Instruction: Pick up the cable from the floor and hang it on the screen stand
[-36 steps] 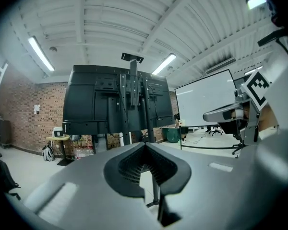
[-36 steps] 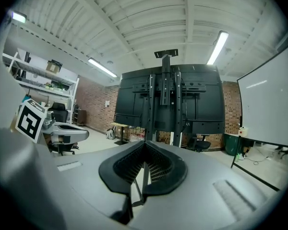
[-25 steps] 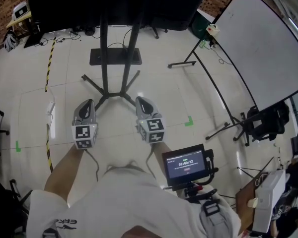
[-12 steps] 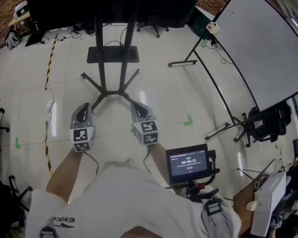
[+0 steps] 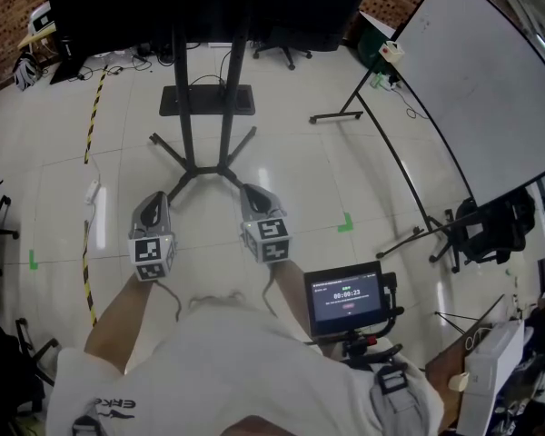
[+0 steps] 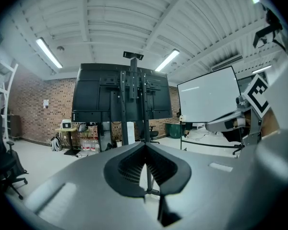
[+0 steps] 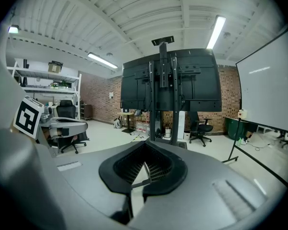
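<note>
Nothing is done yet: the left gripper (image 5: 154, 198) and right gripper (image 5: 252, 193) are hovering before the stand (image 5: 186, 107), jaws pressed together, empty. The cable (image 5: 92, 194), seemingly the white one, is lying on the floor (image 5: 282, 180) to their left.

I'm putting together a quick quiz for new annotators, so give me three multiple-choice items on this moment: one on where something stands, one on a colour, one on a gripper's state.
1. In the head view, where is the whiteboard relative to the screen stand?
A. to its right
B. to its left
C. directly in front of it

2. What colours are on the striped floor line left of the stand?
A. red and white
B. yellow and black
C. plain blue

3. The left gripper has its jaws:
A. wide open
B. shut on a cable
C. shut with nothing between them

Answers:
1 A: the board fills the upper right and the stand is at upper middle.
2 B: the line shows yellow and black bands.
3 C: the left gripper view shows the tips meeting, with only floor behind.
</note>
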The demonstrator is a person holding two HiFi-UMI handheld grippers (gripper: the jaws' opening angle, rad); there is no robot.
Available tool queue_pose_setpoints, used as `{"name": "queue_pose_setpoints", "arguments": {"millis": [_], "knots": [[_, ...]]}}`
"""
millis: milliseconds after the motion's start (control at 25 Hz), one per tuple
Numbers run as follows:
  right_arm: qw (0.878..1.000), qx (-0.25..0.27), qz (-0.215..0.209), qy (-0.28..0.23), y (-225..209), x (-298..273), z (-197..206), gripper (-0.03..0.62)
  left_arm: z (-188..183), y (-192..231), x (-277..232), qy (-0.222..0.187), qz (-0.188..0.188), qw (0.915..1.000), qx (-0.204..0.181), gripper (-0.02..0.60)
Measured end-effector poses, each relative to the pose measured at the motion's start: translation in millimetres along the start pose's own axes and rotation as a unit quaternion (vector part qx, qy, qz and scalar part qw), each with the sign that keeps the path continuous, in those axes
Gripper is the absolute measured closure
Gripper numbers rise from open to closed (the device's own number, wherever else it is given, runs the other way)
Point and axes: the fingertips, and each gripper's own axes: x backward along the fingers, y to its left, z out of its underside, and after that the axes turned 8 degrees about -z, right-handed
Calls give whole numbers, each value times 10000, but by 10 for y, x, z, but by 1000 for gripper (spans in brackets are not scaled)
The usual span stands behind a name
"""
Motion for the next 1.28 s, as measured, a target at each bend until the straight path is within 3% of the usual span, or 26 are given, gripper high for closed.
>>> {"name": "queue_pose_setpoints", "arguments": {"millis": [920, 1280], "knots": [[10000, 44, -39, -30, 59, -115, -55, 583, -9, 60, -103, -62, -42, 9999, 109, 580], [10000, 9, -27, 19, 76, -137, -19, 583, 3, 1, -139, -121, 67, 9999, -34, 580]]}}
